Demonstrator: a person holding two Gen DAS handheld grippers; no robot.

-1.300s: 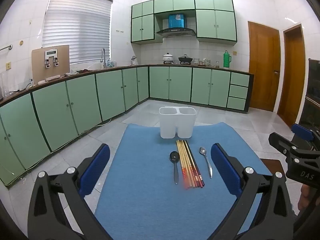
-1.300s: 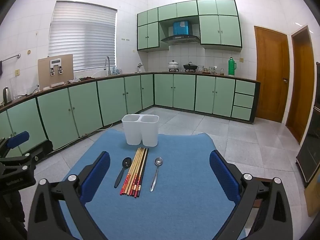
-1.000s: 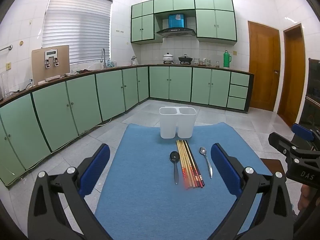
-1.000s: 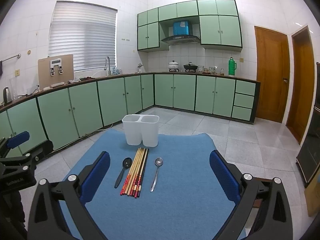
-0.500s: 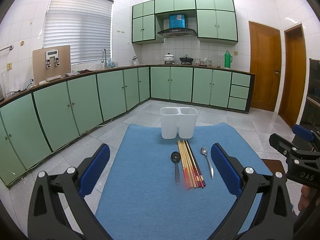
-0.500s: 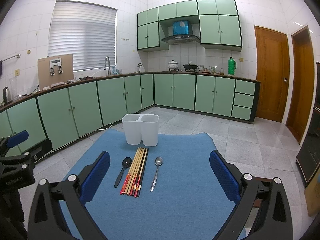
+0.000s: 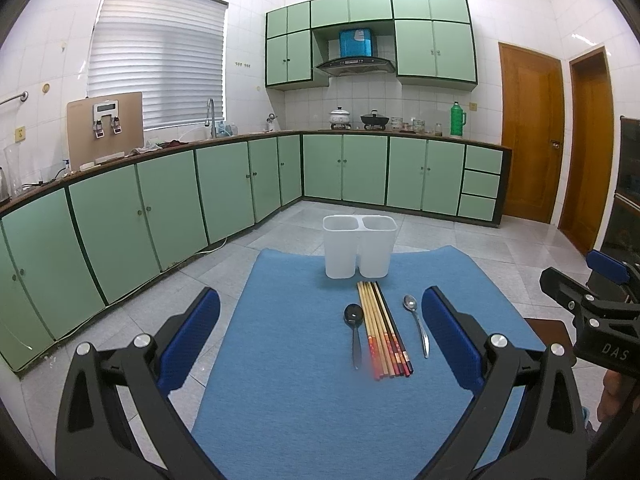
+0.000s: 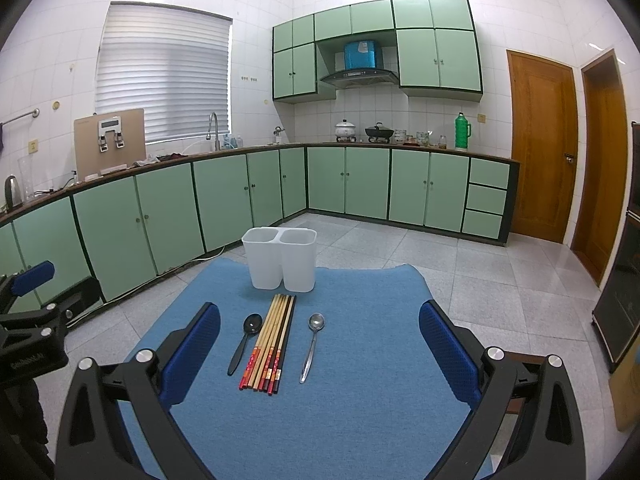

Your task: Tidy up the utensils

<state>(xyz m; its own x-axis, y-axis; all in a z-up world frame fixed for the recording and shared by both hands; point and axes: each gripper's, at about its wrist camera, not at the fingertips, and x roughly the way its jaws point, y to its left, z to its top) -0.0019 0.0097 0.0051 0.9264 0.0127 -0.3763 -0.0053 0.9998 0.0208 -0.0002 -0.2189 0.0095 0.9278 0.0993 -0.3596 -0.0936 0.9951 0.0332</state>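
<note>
A white two-compartment holder [image 7: 359, 246] [image 8: 279, 259] stands empty at the far end of a blue mat [image 7: 288, 380] [image 8: 360, 360]. In front of it lie several chopsticks [image 7: 383, 334] [image 8: 270, 344] in a bundle, a black spoon [image 7: 354, 330] [image 8: 246, 340] to their left and a silver spoon [image 7: 416, 328] [image 8: 312, 344] to their right. My left gripper [image 7: 320, 332] hovers open above the near part of the mat, holding nothing. My right gripper [image 8: 320, 344] is open too, nothing between its fingers, the utensils lying beyond them.
The mat covers a table whose brown corner [image 7: 548, 326] shows at the right. Green cabinets [image 7: 240, 184] run along the left and back walls over a grey tiled floor [image 8: 480, 272]. Wooden doors [image 8: 544, 144] stand at the right.
Both views have shifted very slightly; the utensils and the holder have not moved, and both grippers stay open.
</note>
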